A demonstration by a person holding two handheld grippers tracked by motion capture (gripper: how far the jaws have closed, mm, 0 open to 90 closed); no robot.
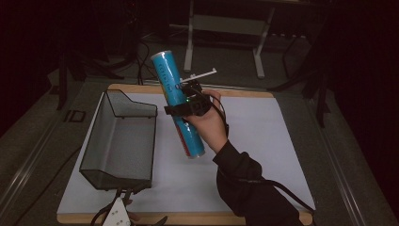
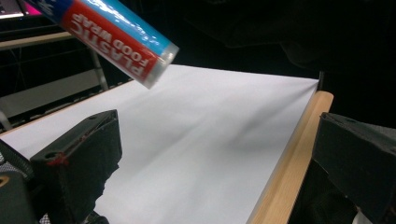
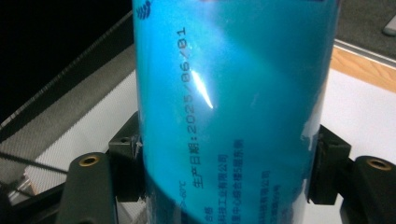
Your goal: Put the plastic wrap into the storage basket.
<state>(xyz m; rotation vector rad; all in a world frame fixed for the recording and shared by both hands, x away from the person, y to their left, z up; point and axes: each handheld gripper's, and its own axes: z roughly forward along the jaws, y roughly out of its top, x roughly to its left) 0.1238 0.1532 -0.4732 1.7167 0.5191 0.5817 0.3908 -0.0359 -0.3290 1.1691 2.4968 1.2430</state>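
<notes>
The roll of food wrap [image 1: 177, 103] clamped in my right tongs [image 1: 181, 101] is glossy turquoise blue with dark printed lettering, and its lower end carries a red band with white letters. My tongs are black. Below them the bench [image 1: 263, 136] is white with a pale wooden rim; left of them sits a black wire-mesh basket [image 1: 120, 141].

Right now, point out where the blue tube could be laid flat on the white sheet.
The white sheet is bare to the right of the right gripper holding the blue tube, out to the wooden board edge. A narrower strip lies bare between the wire basket and the forearm. The left side is crowded by the basket.
</notes>
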